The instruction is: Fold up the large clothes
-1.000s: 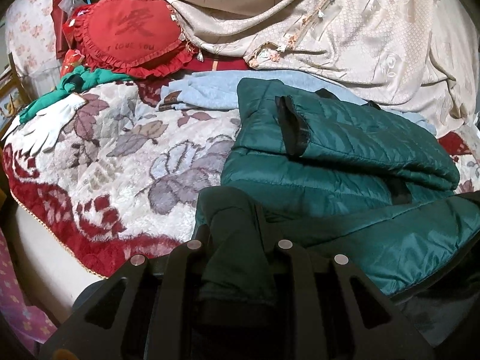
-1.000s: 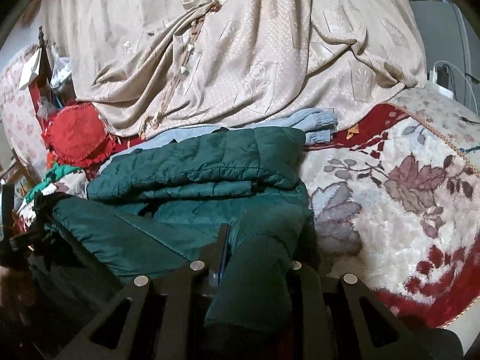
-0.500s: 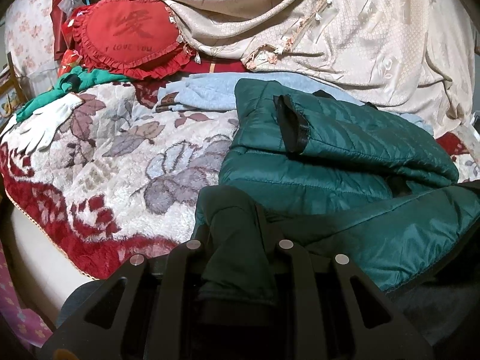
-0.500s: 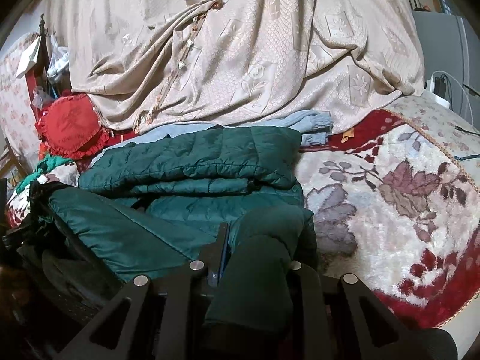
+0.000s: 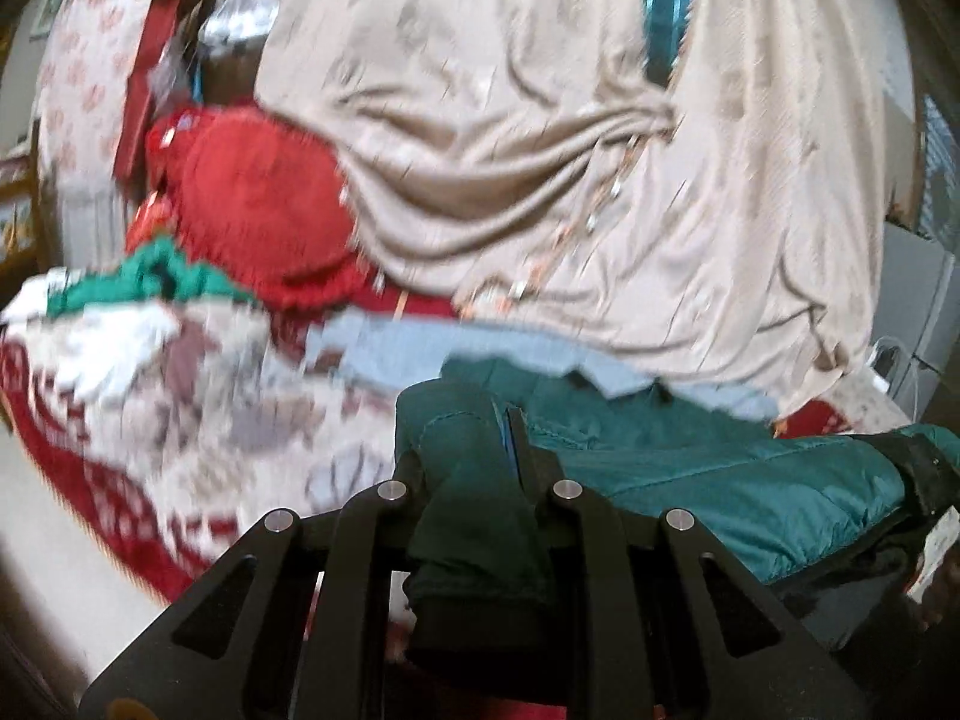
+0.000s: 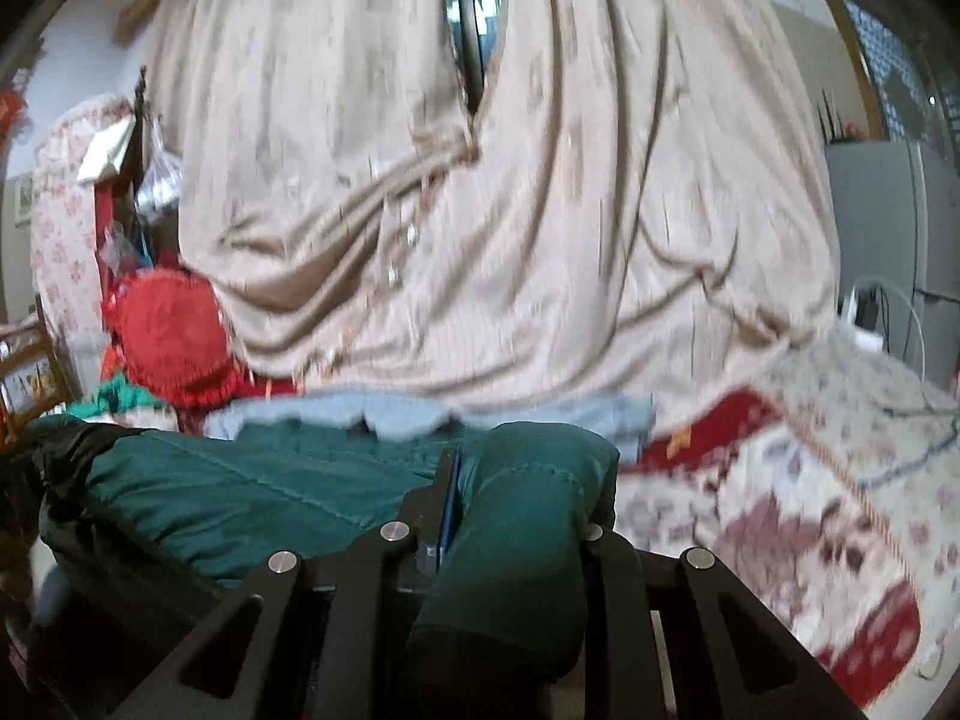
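Observation:
A dark green quilted jacket [image 5: 690, 468] lies on the floral blanket [image 5: 198, 420] of the bed. My left gripper [image 5: 474, 456] is shut on a bunched corner of the jacket that bulges up between its fingers. In the right wrist view the same green jacket [image 6: 240, 492] stretches to the left, and my right gripper [image 6: 510, 480] is shut on another bunched corner of it. Both held corners are lifted off the bed, and the fabric hangs taut between the two grippers. The fingertips are buried in the cloth.
A beige patterned curtain [image 5: 540, 150] hangs behind the bed. A red ruffled cushion [image 5: 258, 210] and a green cloth [image 5: 162, 276] lie at the left. A light blue garment [image 6: 420, 414] lies behind the jacket. At the right stand a grey cabinet [image 6: 888, 228] and a charger cable [image 6: 870, 318].
Both grippers have risen and tipped upward, each with its jacket corner in it. The jacket's near edge has come up off the bed, and the curtain now fills both blurred views.

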